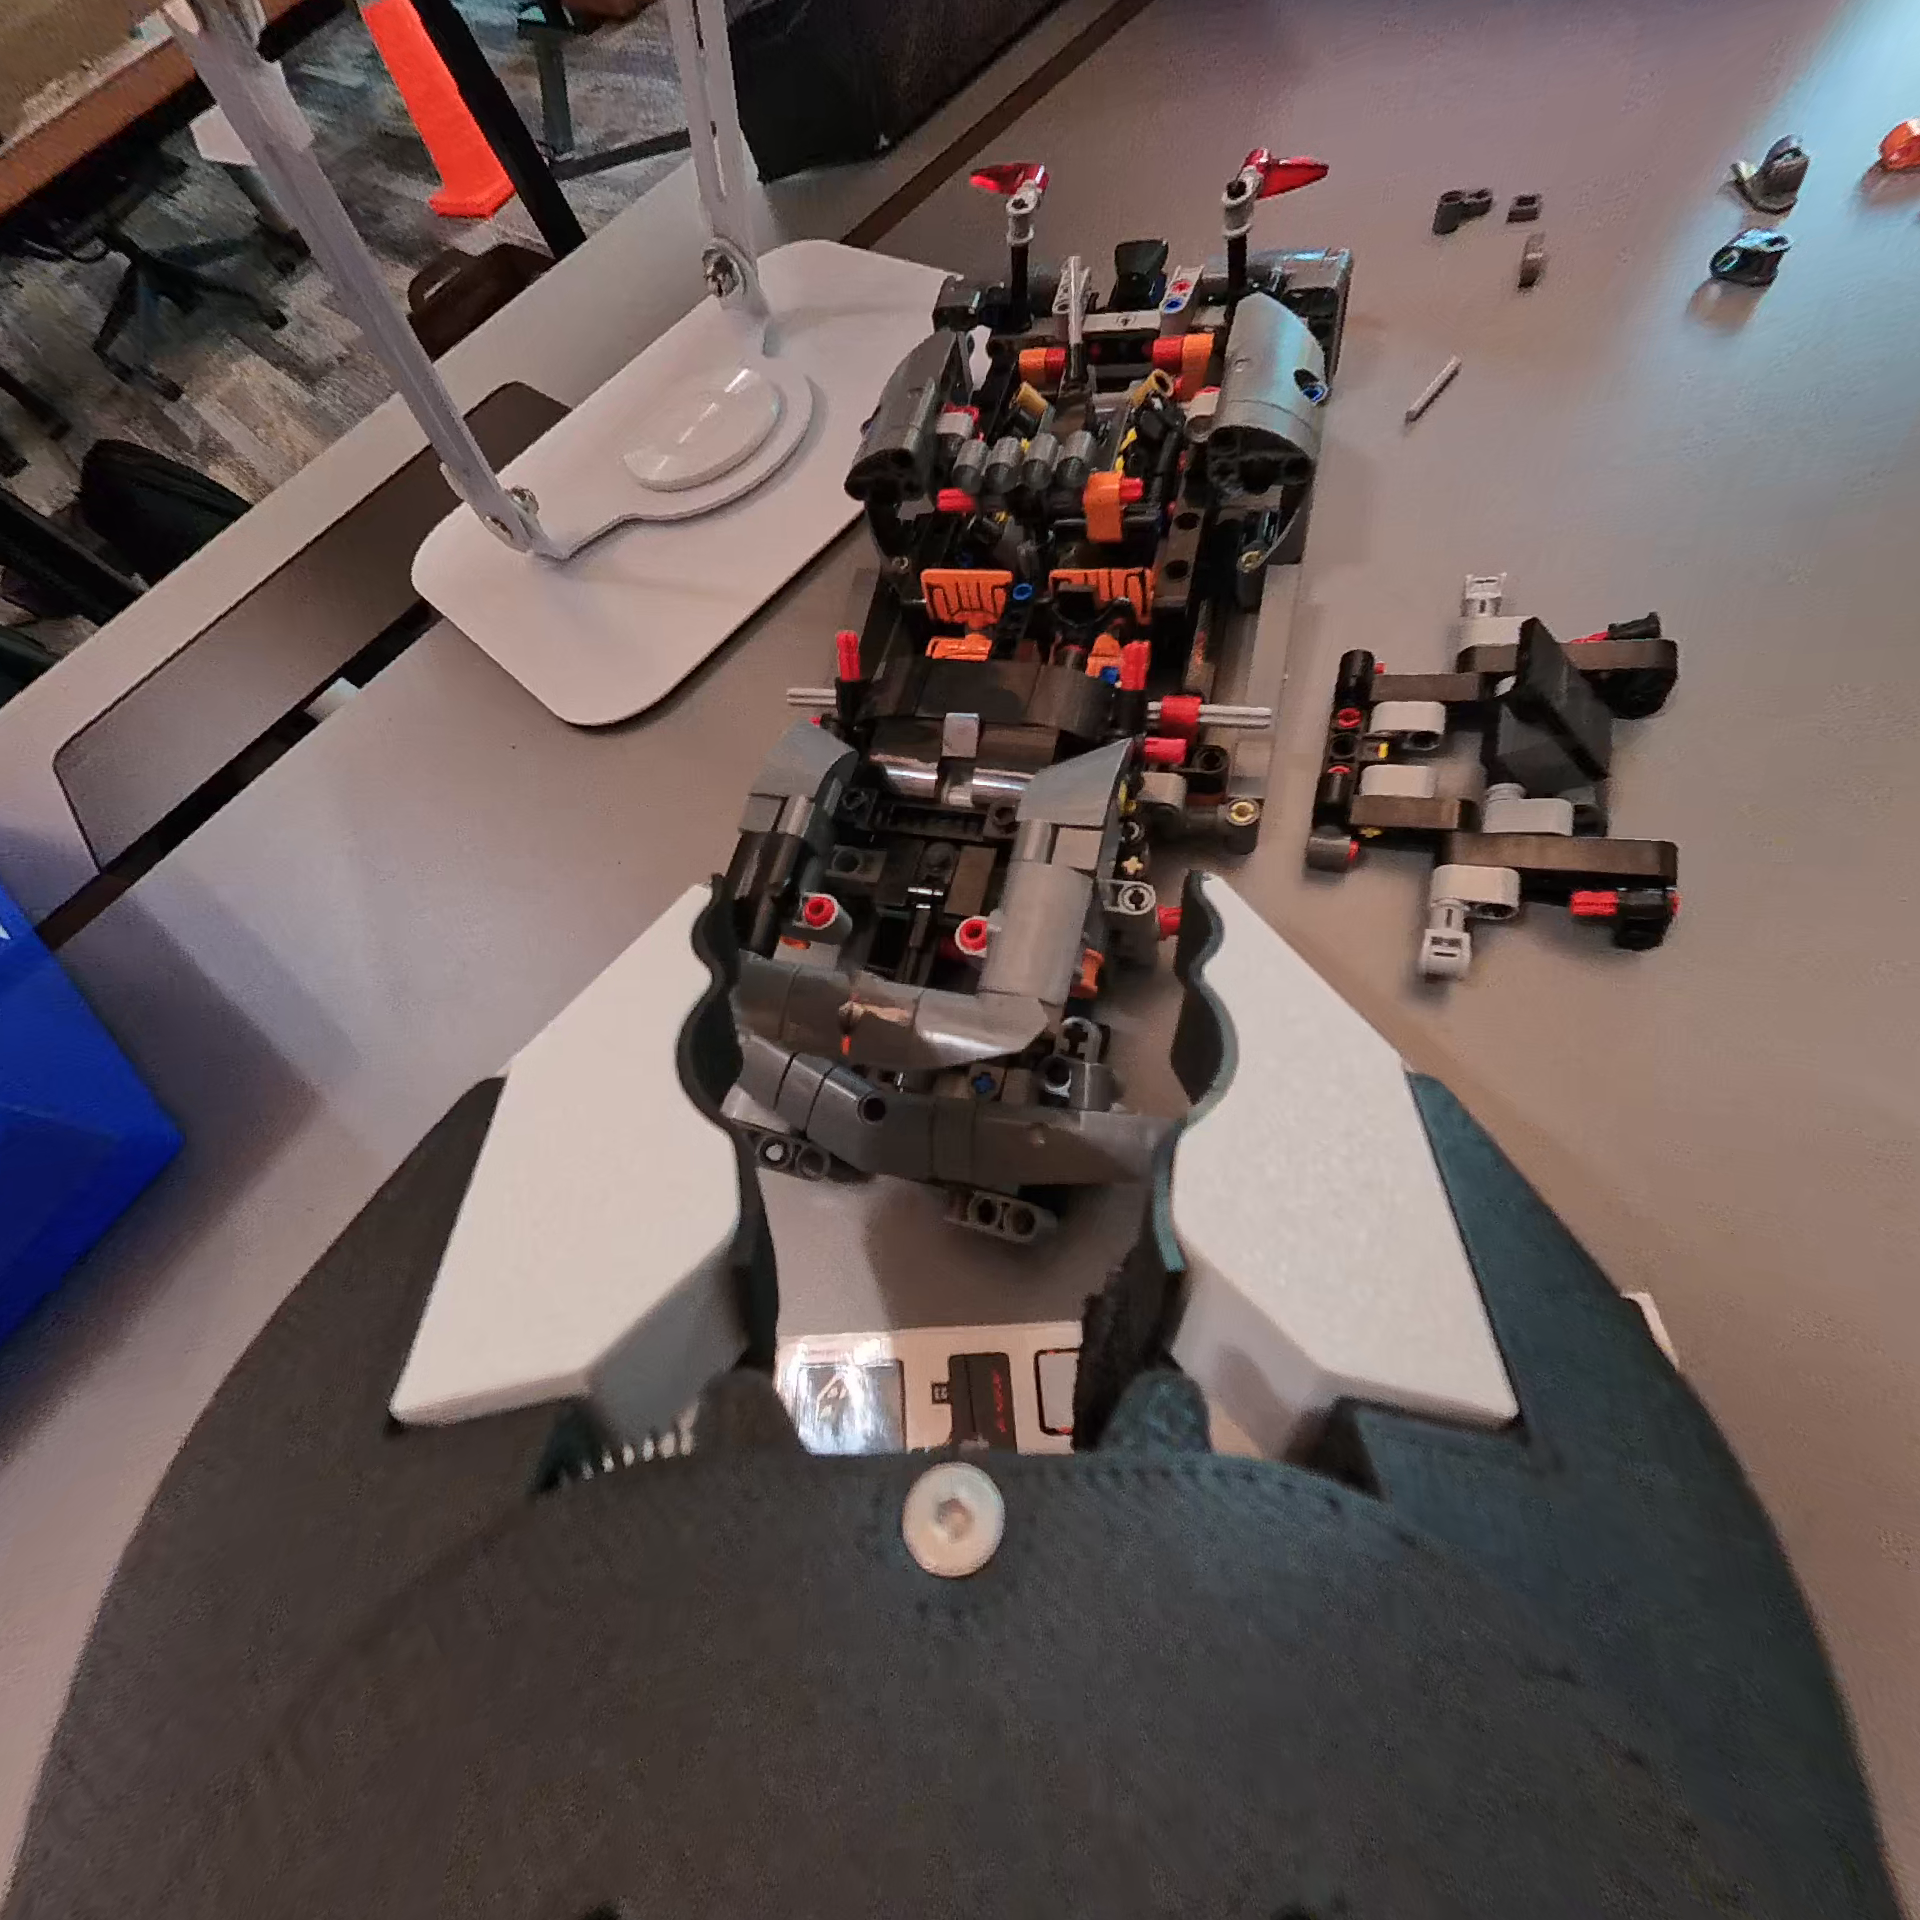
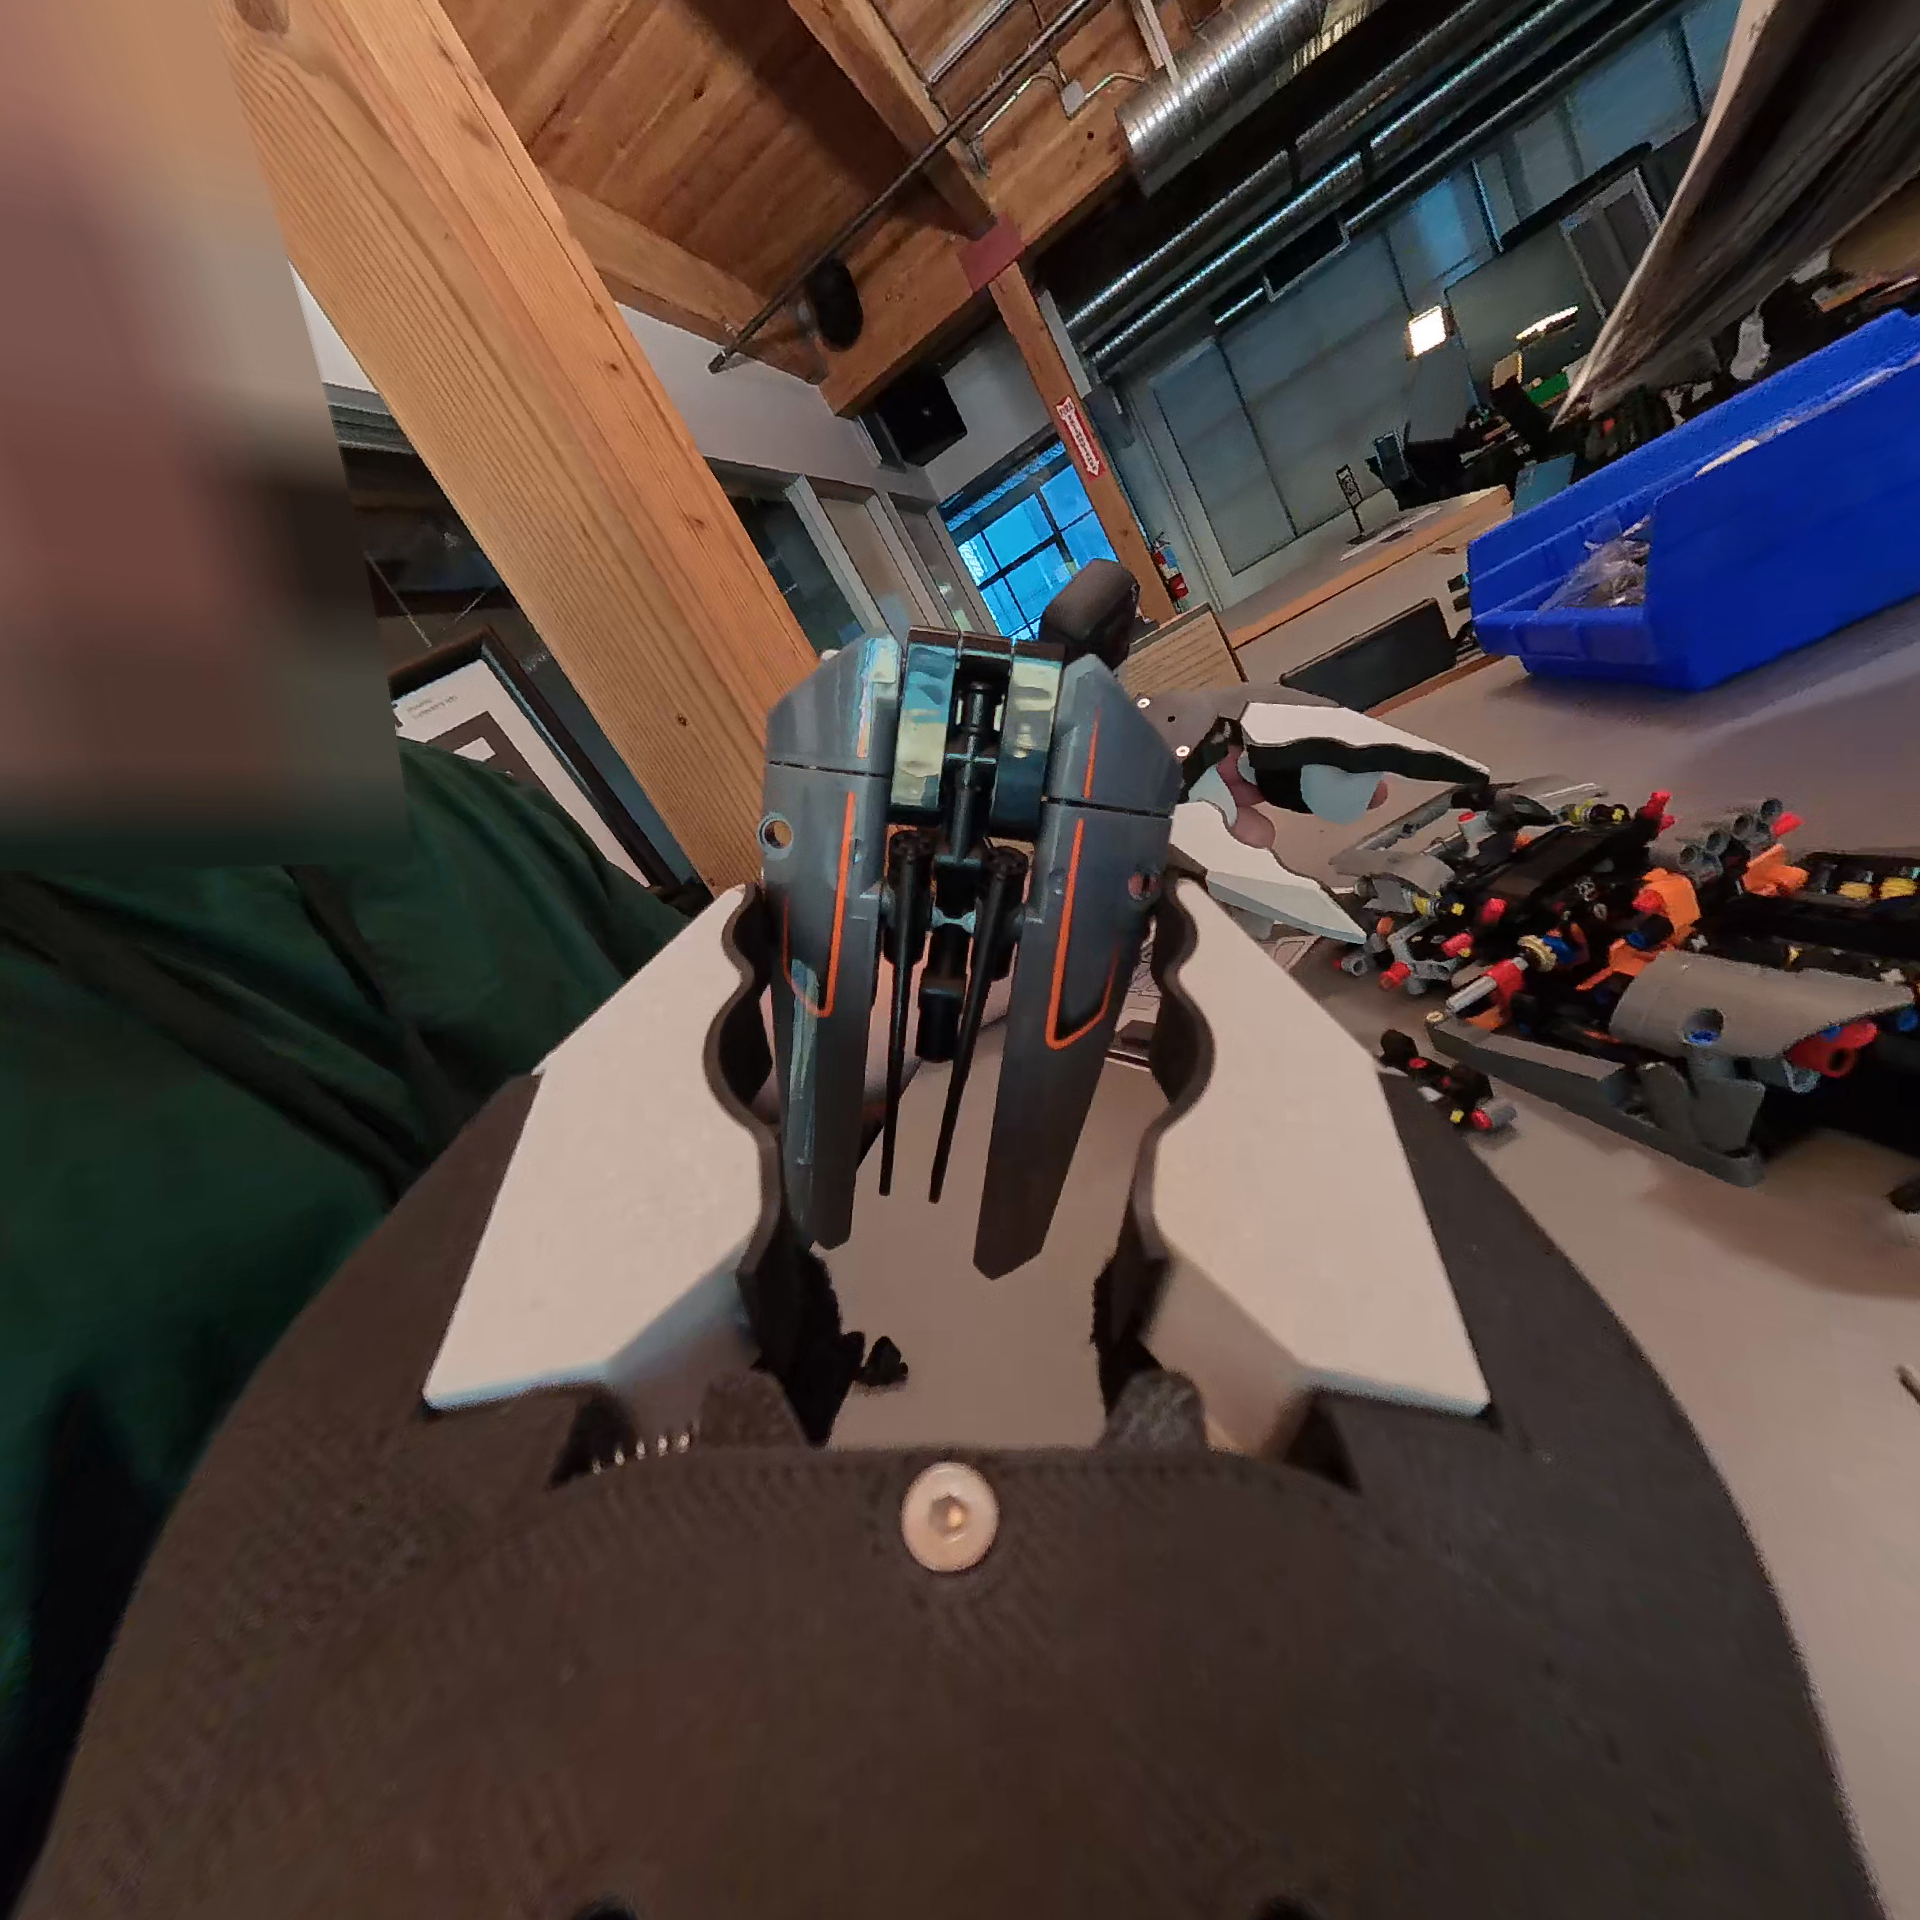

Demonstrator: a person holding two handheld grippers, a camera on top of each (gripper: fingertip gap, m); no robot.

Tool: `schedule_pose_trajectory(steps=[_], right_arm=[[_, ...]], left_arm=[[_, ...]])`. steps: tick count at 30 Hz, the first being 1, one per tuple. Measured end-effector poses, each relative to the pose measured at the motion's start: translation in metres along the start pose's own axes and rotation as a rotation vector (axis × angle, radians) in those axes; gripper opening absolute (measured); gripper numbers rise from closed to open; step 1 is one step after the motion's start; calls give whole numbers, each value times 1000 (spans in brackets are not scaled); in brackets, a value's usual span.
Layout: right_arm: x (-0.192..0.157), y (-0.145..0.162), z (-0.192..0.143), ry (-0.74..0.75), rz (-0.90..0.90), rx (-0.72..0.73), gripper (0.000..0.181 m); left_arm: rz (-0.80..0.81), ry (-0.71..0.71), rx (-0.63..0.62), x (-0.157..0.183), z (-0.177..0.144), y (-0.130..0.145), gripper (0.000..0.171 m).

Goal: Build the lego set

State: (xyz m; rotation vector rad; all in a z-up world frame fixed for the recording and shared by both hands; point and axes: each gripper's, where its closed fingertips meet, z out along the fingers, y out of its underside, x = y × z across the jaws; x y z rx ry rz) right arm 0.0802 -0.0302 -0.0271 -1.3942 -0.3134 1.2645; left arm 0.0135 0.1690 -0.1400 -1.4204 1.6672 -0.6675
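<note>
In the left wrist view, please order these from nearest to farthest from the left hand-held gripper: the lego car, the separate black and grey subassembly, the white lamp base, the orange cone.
From the left hand-held gripper:
1. lego car: its front end sits between the fingers.
2. black and grey subassembly: on the table, to the right.
3. white lamp base: left of the car, farther back.
4. orange cone: on the floor beyond the table, upper left.

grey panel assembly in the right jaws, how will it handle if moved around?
The grey panel assembly is probably light but fragile: separate panels join at a thin black centre. Its smooth, glossy faces may slip between the right gripper. The two thin black rods could flex or snag.
</note>
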Motion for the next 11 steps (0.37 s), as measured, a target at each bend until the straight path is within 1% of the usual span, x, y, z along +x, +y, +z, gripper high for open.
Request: schedule_pose_trajectory(steps=[7, 11], right_arm=[[6, 0, -8, 14, 6, 12, 72], [8, 4, -10, 26, 7, 1, 72]], left_arm=[[5, -12, -3, -2, -1, 0, 81], [-9, -25, -21, -7, -1, 5, 83]])
